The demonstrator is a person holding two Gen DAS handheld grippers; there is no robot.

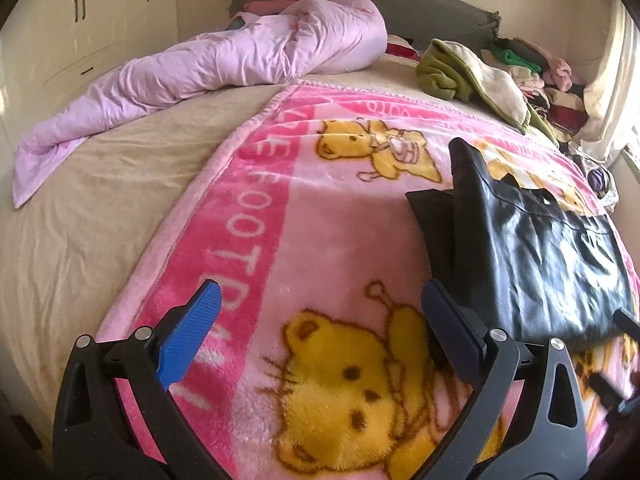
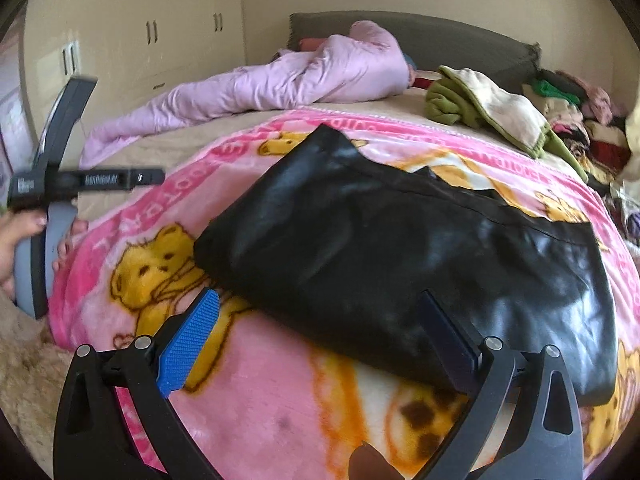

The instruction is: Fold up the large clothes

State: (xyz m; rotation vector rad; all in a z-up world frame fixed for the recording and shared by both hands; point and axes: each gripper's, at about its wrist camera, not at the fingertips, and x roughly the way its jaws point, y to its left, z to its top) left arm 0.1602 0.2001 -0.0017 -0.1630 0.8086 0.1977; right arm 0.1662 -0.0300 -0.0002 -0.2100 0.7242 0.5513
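Both claws spread wide and empty, black jacket lying on the pink blanket ahead.

My left claw [image 1: 320,332] gapes over bare blanket [image 1: 340,240]; the black jacket [image 1: 532,256] lies off its right finger, long axis running away and rightward. My right claw [image 2: 320,332] is nearer, I judge: the jacket's [image 2: 400,248] near hem sits between and just beyond its open fingers. The jacket's far right end is cut off, and its folds are blurred.

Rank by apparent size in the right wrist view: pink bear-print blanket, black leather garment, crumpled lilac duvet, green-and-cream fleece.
1. Pink bear-print blanket
2. Black leather garment
3. Crumpled lilac duvet, farther off, so unsure
4. Green-and-cream fleece
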